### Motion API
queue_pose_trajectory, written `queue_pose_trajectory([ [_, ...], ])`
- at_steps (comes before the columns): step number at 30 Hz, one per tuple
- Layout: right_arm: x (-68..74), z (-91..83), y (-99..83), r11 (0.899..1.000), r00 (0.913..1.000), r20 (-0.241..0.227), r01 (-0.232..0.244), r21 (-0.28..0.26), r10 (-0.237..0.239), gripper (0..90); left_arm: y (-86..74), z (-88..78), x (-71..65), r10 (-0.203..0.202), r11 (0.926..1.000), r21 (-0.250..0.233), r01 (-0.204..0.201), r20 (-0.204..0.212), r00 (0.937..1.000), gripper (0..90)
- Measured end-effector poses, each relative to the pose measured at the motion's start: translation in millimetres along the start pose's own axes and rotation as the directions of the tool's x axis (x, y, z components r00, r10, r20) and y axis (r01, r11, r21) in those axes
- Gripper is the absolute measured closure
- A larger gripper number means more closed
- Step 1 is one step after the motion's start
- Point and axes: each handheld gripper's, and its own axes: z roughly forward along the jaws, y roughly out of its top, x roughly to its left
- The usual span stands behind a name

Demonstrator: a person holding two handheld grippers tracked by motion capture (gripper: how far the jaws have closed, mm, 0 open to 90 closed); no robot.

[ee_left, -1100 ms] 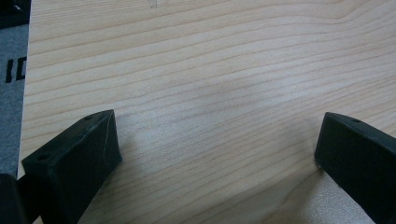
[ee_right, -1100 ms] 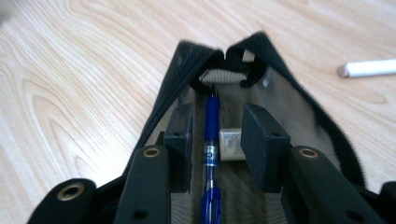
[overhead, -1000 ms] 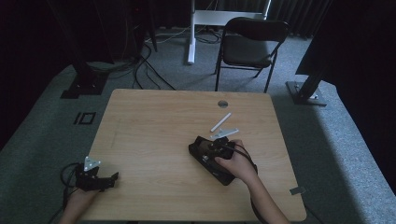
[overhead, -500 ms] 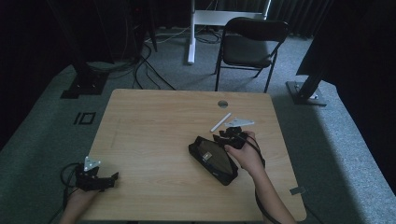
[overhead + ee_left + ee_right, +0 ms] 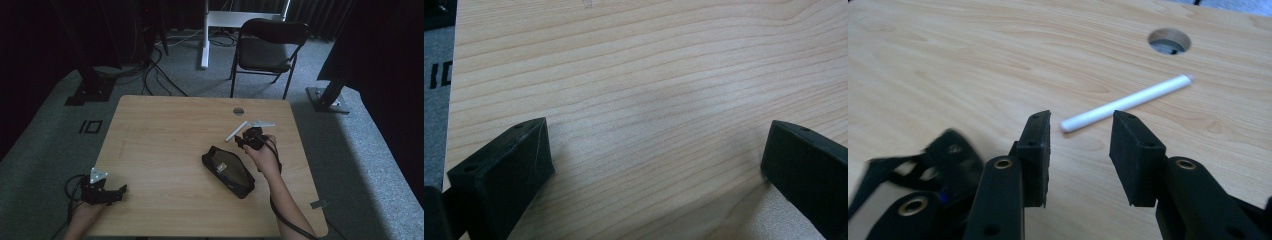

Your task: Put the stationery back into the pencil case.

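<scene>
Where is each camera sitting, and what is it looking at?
High view: above the person's side, looking forward and down on the table; forearms, left gripper, right gripper.
Left gripper view: on the left gripper, facing bare wood; open jaws.
Right gripper view: on the right gripper, facing the white stick; jaws apart.
Shared: high and right gripper views show the stick and the round hole.

The left gripper (image 5: 654,165) is seen cut off by the lower and right edges in its own view. A black strap-like thing (image 5: 923,160) is blurred beyond telling in the right gripper view. The forearms are cropped by the bottom edge in the high view.
</scene>
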Motion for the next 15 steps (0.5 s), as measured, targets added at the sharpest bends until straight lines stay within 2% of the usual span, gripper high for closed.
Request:
queue_pose_trajectory([
  [6,-10.2,17.2,-1.9,0.999,0.9984,0.036,-0.043,0.009,0.043,58.6,0.0,0.0,0.0,0.0,1.0,0.0,0.0,0.0,1.0,0.1],
  [15,-17.0,38.9,0.0,0.994,0.9924,0.058,-0.11,0.02,0.109,55.2,0.0,0.0,0.0,0.0,1.0,0.0,0.0,0.0,1.0,0.1],
])
